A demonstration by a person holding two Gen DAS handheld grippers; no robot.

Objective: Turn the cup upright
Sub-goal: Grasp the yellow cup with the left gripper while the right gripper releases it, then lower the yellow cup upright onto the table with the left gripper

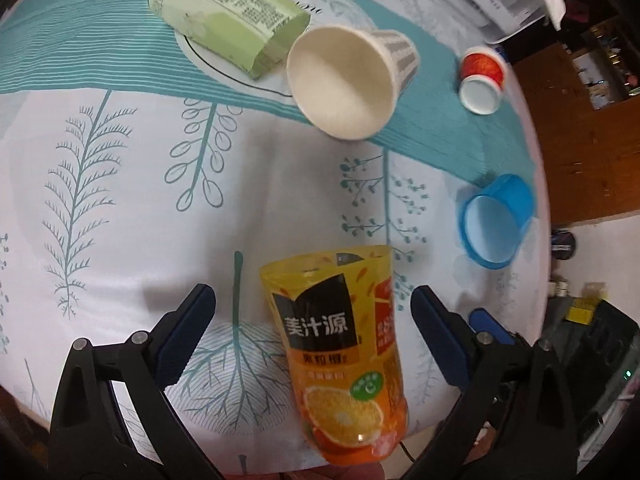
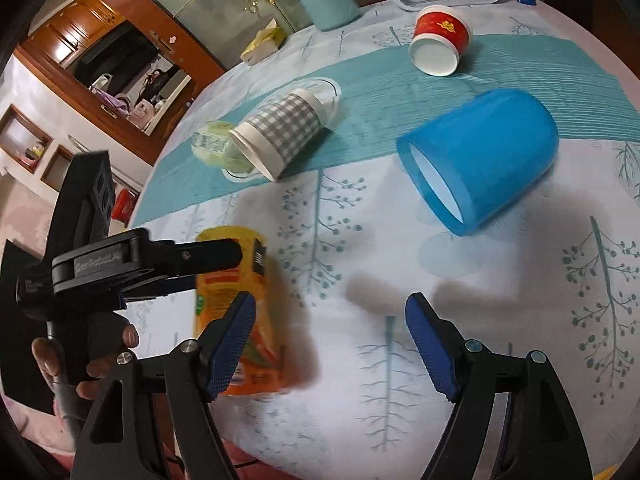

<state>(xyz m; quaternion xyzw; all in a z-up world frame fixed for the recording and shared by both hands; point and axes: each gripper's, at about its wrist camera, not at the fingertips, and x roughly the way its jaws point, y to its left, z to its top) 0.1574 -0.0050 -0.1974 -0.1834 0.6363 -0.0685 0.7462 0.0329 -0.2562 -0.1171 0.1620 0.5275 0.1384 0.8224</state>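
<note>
While the left gripper (image 1: pixel 314 336) hangs over the near edge of the surface (image 1: pixel 120 216), its blue-padded jaws stand wide apart on either side of an orange juice cup (image 1: pixel 340 344) without touching it. That cup, cut from a juice bottle with an orange-slice label, has its open rim pointing toward the middle of the surface; whether it stands or lies cannot be told from this view. Farther in, a white paper cup (image 1: pixel 352 80) with a grey checked outside lies on its side, mouth facing the camera, just beside a pale green cup (image 1: pixel 228 16) also on its side. Toward the right edge lie a red cup (image 1: pixel 482 76) and a blue cup (image 1: pixel 496 220), both tipped over. From the right wrist view, the right gripper (image 2: pixel 330 340) also has its jaws apart, over bare patterned cloth near the near edge, holding nothing. To its left the orange juice cup (image 2: pixel 236 300) appears between the left gripper's (image 2: pixel 160 264) black arms, with a hand (image 2: pixel 92 352) gripping the handle. The blue cup (image 2: pixel 480 160) lies on its side ahead of the right jaws, well apart from them, mouth toward the near edge. The checked paper cup (image 2: pixel 280 136) and red cup (image 2: pixel 440 40) lie beyond it.
</note>
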